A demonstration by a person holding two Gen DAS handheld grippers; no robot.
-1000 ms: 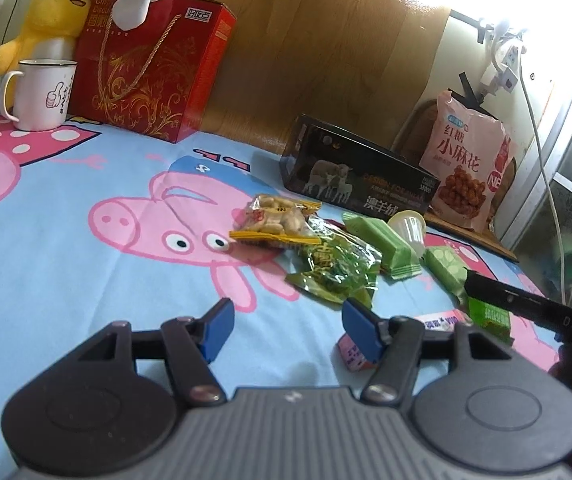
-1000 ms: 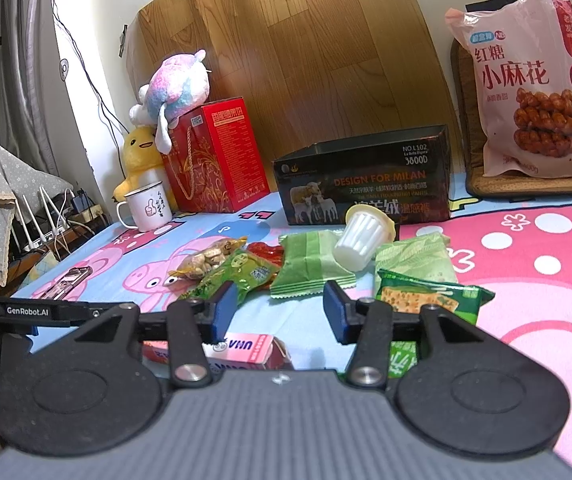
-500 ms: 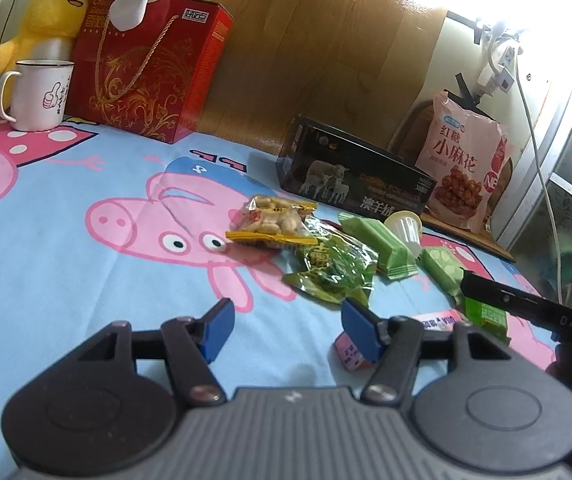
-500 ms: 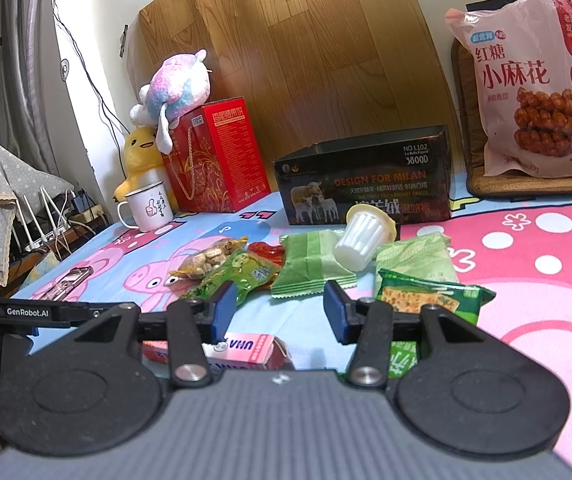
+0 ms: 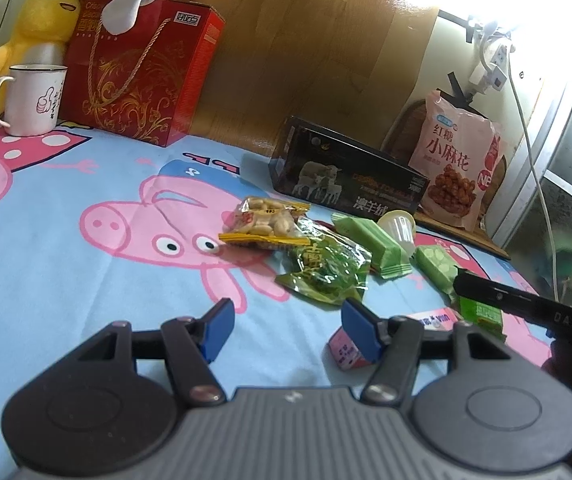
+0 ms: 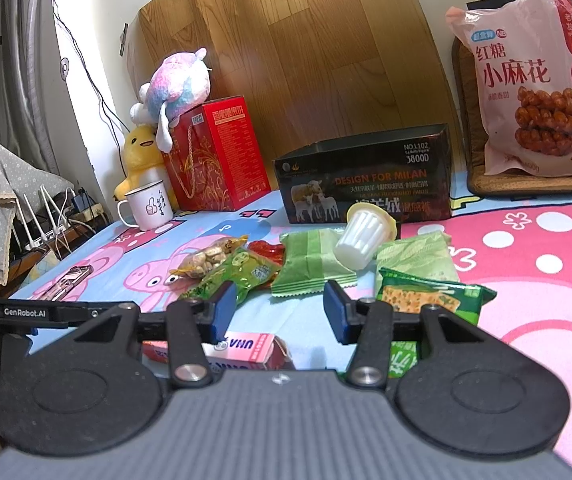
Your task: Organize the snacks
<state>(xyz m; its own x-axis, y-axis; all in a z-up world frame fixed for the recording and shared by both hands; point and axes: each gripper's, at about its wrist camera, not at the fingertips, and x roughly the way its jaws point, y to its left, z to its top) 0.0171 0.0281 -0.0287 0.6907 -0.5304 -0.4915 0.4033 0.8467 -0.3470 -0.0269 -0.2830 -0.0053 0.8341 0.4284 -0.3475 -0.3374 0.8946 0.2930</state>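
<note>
Several snacks lie on the cartoon pig sheet: a peanut packet (image 5: 266,222) (image 6: 210,258), a green pickle packet (image 5: 325,270) (image 6: 242,272), green wrapped bars (image 5: 369,242) (image 6: 309,266), a white jelly cup (image 5: 397,228) (image 6: 361,236), a green cracker pack (image 6: 429,300) and a pink milk carton (image 5: 349,350) (image 6: 242,350). An open black box (image 5: 345,182) (image 6: 365,180) stands behind them. My left gripper (image 5: 286,326) is open and empty, just short of the pile. My right gripper (image 6: 278,310) is open and empty above the pink carton.
A red gift box (image 5: 138,68) with plush toys, a yellow duck (image 5: 34,28) and a white mug (image 5: 30,100) stand at the back left. A large pink snack bag (image 6: 533,92) leans at the back right. A wooden board (image 6: 305,60) backs the scene.
The left gripper has drifted slightly forward and to the left; the snacks sit a little lower right in its view. The right gripper has not moved. Both stay open.
</note>
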